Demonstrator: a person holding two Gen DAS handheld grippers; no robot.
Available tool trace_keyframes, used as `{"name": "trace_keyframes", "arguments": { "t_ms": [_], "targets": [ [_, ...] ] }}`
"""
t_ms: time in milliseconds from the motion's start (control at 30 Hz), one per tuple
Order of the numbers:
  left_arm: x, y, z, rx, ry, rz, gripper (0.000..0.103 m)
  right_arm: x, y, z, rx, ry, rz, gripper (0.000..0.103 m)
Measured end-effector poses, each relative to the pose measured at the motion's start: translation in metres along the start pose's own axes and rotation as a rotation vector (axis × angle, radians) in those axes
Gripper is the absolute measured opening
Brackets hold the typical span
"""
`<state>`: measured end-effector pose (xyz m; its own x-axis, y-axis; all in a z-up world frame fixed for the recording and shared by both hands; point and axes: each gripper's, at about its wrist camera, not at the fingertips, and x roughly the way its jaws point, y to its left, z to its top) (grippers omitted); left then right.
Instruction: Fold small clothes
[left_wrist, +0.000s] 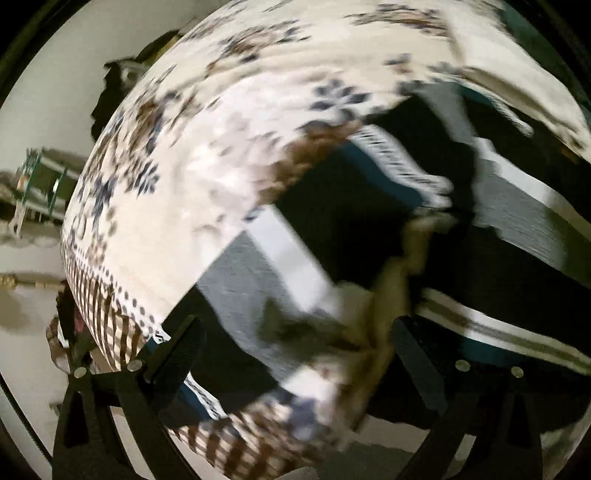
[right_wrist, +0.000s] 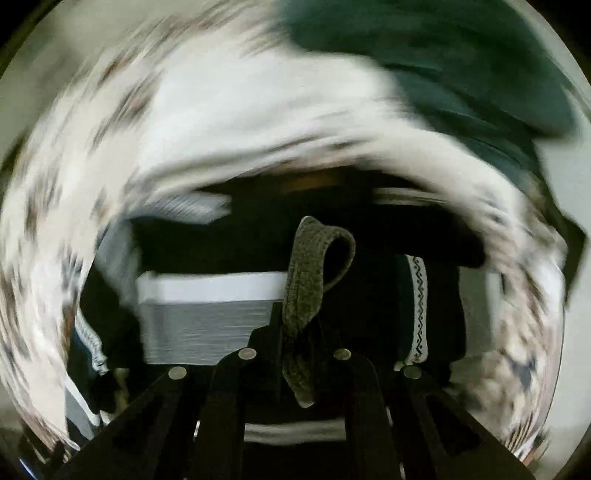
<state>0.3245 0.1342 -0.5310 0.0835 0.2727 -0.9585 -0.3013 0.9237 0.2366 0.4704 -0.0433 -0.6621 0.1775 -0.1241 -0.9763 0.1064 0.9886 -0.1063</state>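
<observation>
Right wrist view — right hand-held gripper (right_wrist: 295, 332) seemingly pinches a speckled sock (right_wrist: 314, 266); left hand-held gripper (left_wrist: 295, 332) spread.

Cream floral-printed cloth-covered surface (left_wrist: 221, 177) beneath a black, grey and white striped garment (left_wrist: 517, 192).

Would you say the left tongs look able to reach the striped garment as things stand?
Probably yes: the left tongs stand open right over the striped garment, with nothing between them, though blur hides the detail.
</observation>
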Motion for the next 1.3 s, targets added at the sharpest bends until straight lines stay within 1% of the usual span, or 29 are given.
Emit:
{"name": "trace_keyframes", "arguments": {
  "t_ms": [100,200,267,333,367,400,433,467,500,533,567,600,633,667,700,733,800,833,867,900,967,1000,1033,1067,1100,1133,1167,1233,1300],
  "targets": [
    [0.015,0.02,0.002,-0.045,0.006,-0.001,0.103,0.035,0.098,0.004,-0.155,0.016,-0.049,0.01],
    [0.029,0.036,0.001,-0.082,0.008,-0.003,0.103,0.046,0.155,0.005,-0.214,0.005,-0.061,0.01],
    [0.037,0.045,-0.001,-0.106,0.019,-0.015,0.103,0.05,0.177,0.004,-0.229,0.009,-0.064,0.01],
    [0.044,0.052,-0.004,-0.128,0.033,-0.028,0.103,0.048,0.183,0.003,-0.244,0.018,-0.07,0.011],
    [0.045,0.055,-0.005,-0.135,0.037,-0.034,0.103,0.057,0.186,0.002,-0.251,0.036,-0.063,0.012],
    [0.045,0.06,-0.007,-0.143,0.035,-0.041,0.103,0.06,0.181,0.003,-0.248,0.065,-0.023,0.012],
    [0.043,0.065,-0.009,-0.151,0.031,-0.047,0.103,0.059,0.169,0.004,-0.231,0.101,0.039,0.021],
    [0.04,0.073,-0.012,-0.161,0.024,-0.054,0.103,0.055,0.151,0.004,-0.213,0.125,0.088,0.034],
    [0.037,0.08,-0.016,-0.174,0.017,-0.064,0.103,0.054,0.129,0.001,-0.16,0.149,0.187,0.054],
    [0.033,0.095,-0.024,-0.198,0.014,-0.074,0.103,0.052,0.108,-0.002,-0.113,0.15,0.239,0.068],
    [0.03,0.103,-0.03,-0.214,0.015,-0.078,0.103,0.049,0.093,-0.005,-0.086,0.148,0.263,0.069],
    [0.027,0.118,-0.04,-0.241,0.017,-0.084,0.103,0.044,0.063,-0.014,-0.032,0.142,0.297,0.07],
    [0.024,0.136,-0.051,-0.277,0.024,-0.097,0.103,0.042,0.04,-0.022,0.003,0.144,0.3,0.071],
    [0.022,0.156,-0.065,-0.32,0.038,-0.112,0.103,0.038,0.023,-0.032,0.035,0.151,0.294,0.072],
    [0.022,0.167,-0.074,-0.351,0.05,-0.121,0.103,0.037,0.002,-0.043,0.068,0.163,0.286,0.073],
    [0.026,0.188,-0.091,-0.414,0.086,-0.142,0.103,0.033,-0.01,-0.058,0.092,0.175,0.277,0.073],
    [0.038,0.216,-0.117,-0.525,0.151,-0.189,0.103,0.031,-0.036,-0.086,0.146,0.215,0.245,0.073],
    [0.046,0.227,-0.129,-0.572,0.173,-0.216,0.103,0.032,-0.039,-0.093,0.162,0.228,0.237,0.073],
    [0.051,0.231,-0.136,-0.597,0.19,-0.231,0.103,0.035,-0.051,-0.102,0.18,0.245,0.225,0.073],
    [0.062,0.239,-0.146,-0.645,0.217,-0.256,0.103,0.044,-0.061,-0.115,0.2,0.269,0.205,0.073],
    [0.076,0.242,-0.152,-0.683,0.212,-0.312,0.103,0.053,-0.068,-0.132,0.217,0.304,0.186,0.073],
    [0.085,0.241,-0.152,-0.691,0.22,-0.331,0.1,0.058,-0.069,-0.138,0.222,0.315,0.184,0.073],
    [0.095,0.239,-0.15,-0.707,0.225,-0.363,0.093,0.061,-0.068,-0.141,0.221,0.319,0.185,0.073],
    [0.103,0.235,-0.146,-0.72,0.217,-0.41,0.072,0.067,-0.065,-0.146,0.214,0.325,0.184,0.073],
    [0.107,0.233,-0.143,-0.723,0.217,-0.421,0.055,0.071,-0.061,-0.149,0.201,0.33,0.183,0.073],
    [0.111,0.229,-0.136,-0.723,0.215,-0.428,0.028,0.074,-0.058,-0.151,0.188,0.33,0.181,0.073],
    [0.109,0.227,-0.131,-0.721,0.203,-0.426,0.01,0.078,-0.054,-0.153,0.172,0.329,0.176,0.073],
    [0.094,0.232,-0.121,-0.74,0.128,-0.425,0.007,0.083,-0.046,-0.154,0.151,0.329,0.168,0.073],
    [0.073,0.25,-0.114,-0.78,0.042,-0.416,0.007,0.088,-0.04,-0.155,0.139,0.323,0.166,0.073]
  ]
}}
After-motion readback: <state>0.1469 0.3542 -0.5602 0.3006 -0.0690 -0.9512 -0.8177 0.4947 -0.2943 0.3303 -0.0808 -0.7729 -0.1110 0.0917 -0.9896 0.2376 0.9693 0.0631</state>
